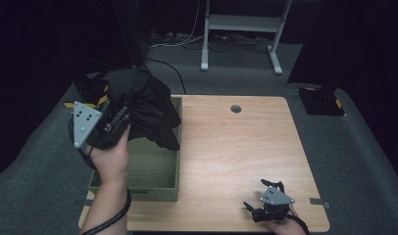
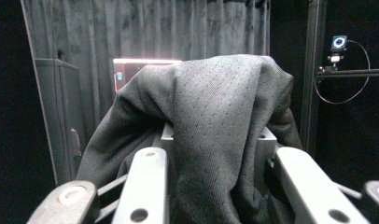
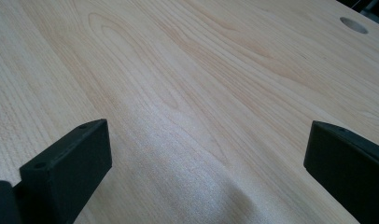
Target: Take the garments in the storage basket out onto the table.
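Note:
A black garment (image 1: 148,105) hangs bunched over the far left end of a green woven basket (image 1: 153,188). My left gripper (image 1: 119,115) is raised above the basket's left rim and shut on the cloth, which hides its fingertips. In the left gripper view the dotted dark fabric (image 2: 215,102) drapes over my left gripper (image 2: 215,140) and covers the gap between the jaws. My right gripper (image 1: 261,193) rests low at the table's near right corner. It is open, and in the right gripper view only bare wood lies between the wide-set black jaws of my right gripper (image 3: 206,135).
The wooden table (image 1: 236,147) has a round cable hole (image 1: 236,108) near its far edge, also in the right gripper view as the hole (image 3: 353,24). A white desk frame (image 1: 241,29) stands on the grey floor behind. A black box (image 1: 322,100) sits off the far right corner.

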A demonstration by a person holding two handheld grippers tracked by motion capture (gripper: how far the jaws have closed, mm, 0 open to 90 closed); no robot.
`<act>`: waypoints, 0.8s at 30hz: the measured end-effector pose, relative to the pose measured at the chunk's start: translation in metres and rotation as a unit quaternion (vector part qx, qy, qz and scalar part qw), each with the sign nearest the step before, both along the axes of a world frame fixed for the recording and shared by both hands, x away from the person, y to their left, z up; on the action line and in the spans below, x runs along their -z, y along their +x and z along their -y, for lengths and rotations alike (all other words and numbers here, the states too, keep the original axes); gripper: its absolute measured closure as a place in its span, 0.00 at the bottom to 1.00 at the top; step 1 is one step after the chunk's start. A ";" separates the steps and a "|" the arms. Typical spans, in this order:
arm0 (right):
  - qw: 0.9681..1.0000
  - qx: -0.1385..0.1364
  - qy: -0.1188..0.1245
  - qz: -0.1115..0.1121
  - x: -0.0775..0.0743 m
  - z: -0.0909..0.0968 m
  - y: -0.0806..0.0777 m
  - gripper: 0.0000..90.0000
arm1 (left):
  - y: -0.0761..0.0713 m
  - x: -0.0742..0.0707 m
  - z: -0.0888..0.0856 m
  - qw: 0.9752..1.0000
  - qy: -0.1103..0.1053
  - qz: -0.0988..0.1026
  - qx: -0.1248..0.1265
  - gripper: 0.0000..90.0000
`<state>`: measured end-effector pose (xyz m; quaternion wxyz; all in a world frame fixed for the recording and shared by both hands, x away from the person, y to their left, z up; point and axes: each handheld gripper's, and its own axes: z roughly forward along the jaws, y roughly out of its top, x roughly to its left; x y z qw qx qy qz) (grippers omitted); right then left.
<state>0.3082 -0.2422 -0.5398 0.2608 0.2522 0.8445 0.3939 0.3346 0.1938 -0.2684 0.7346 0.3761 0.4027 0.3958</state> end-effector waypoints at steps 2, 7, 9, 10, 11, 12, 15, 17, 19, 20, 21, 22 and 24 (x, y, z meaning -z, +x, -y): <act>1.000 -0.001 0.000 0.000 0.000 0.000 0.000 0.01 | -0.001 -0.001 0.002 1.000 0.000 0.002 0.002 0.76; 1.000 -0.001 0.001 -0.001 0.000 0.000 0.000 0.01 | -0.002 -0.005 0.006 1.000 -0.001 0.006 0.007 0.76; 1.000 -0.001 0.001 -0.001 0.000 0.000 0.000 0.01 | -0.002 -0.007 0.008 1.000 -0.003 0.008 0.010 0.76; 1.000 -0.002 0.001 -0.001 0.000 0.000 0.000 0.01 | -0.003 -0.008 0.009 1.000 -0.006 0.008 0.012 0.76; 1.000 -0.001 0.001 -0.001 0.000 0.000 0.000 0.01 | -0.003 -0.008 0.010 1.000 -0.004 0.008 0.014 0.76; 1.000 -0.002 0.001 -0.001 0.000 0.000 0.000 0.01 | -0.003 -0.009 0.011 1.000 -0.005 0.009 0.015 0.76; 1.000 -0.002 0.001 -0.001 0.000 0.000 0.000 0.01 | -0.002 -0.010 0.014 1.000 -0.004 0.009 0.018 0.76; 1.000 -0.002 0.001 -0.002 0.000 0.001 0.000 0.01 | -0.002 -0.011 0.017 1.000 -0.004 0.009 0.021 0.76; 1.000 -0.002 0.002 -0.002 0.000 0.001 0.000 0.01 | -0.001 -0.011 0.020 1.000 -0.006 0.010 0.024 0.76; 1.000 -0.002 0.002 -0.002 0.000 0.001 0.000 0.01 | -0.001 -0.011 0.021 1.000 -0.007 0.011 0.026 0.76; 1.000 -0.002 0.002 -0.002 0.000 0.001 0.000 0.01 | -0.001 -0.011 0.022 1.000 -0.006 0.011 0.027 0.76; 1.000 -0.002 0.002 -0.002 0.000 0.001 0.000 0.01 | -0.001 -0.012 0.024 0.999 -0.005 0.011 0.029 0.76; 1.000 -0.002 0.003 -0.002 0.000 0.001 0.000 0.01 | 0.000 -0.012 0.027 0.999 -0.005 0.012 0.033 0.76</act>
